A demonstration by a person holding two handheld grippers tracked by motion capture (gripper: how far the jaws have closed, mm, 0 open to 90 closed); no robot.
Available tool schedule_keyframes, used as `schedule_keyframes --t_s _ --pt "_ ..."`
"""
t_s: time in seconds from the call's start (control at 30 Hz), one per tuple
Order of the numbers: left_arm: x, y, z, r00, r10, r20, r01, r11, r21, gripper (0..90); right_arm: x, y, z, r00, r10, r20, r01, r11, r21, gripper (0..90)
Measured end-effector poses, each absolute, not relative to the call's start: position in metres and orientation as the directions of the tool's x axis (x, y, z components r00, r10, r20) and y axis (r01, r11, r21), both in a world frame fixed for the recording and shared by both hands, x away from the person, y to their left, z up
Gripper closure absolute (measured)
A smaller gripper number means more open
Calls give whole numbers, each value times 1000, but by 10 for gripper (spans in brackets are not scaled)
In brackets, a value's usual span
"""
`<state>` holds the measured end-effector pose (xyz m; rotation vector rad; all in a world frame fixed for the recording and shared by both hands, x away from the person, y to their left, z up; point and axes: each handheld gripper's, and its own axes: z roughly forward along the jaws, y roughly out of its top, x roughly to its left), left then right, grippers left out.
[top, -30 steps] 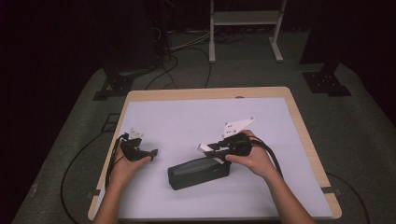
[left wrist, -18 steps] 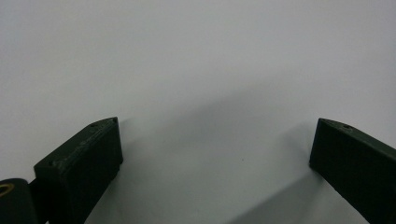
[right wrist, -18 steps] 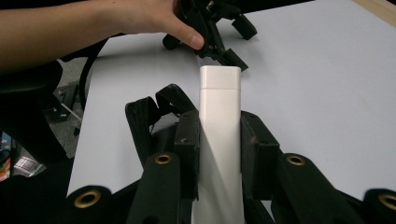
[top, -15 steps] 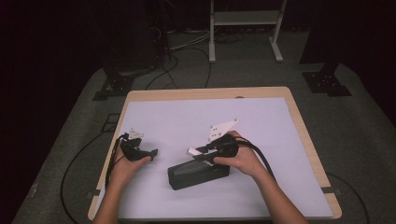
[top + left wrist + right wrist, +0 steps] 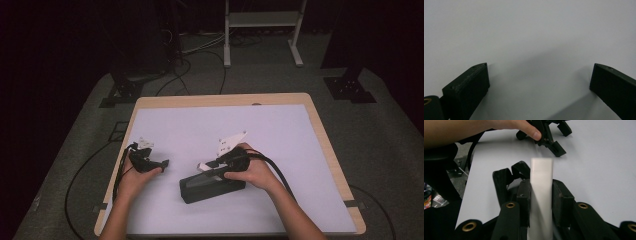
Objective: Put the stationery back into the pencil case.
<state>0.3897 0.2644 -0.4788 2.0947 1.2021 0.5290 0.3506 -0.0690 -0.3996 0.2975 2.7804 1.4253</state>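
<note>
Your right tongs are clenched on a white block; in the right gripper view the block stands between the two black jaws, both pads pressed flat against its sides, its top end poking out past the tips. In the high view the right tongs sit just above the black case, the white block hanging over the case's left half; your right hand rests at the case's right end. The case lies on the pale surface, long side roughly level, nearer your edge than the far one. Your left tongs rest to the left of the case, near it but not touching, tips pointing toward it; your left hand grips the body. In the left gripper view the left tongs are released, the jaws wide apart with bare surface between them.
</note>
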Motion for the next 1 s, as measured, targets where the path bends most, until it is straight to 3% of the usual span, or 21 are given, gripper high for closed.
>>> schedule_keyframes --t_s 0.63,1.0 --pt "390 264 -479 496 868 22 603 -362 711 16 347 -95 -388 -974 213 79 185 547 816 651" --pt "390 264 -479 495 869 21 602 -361 713 16 355 -136 -397 -938 335 89 261 514 817 496"
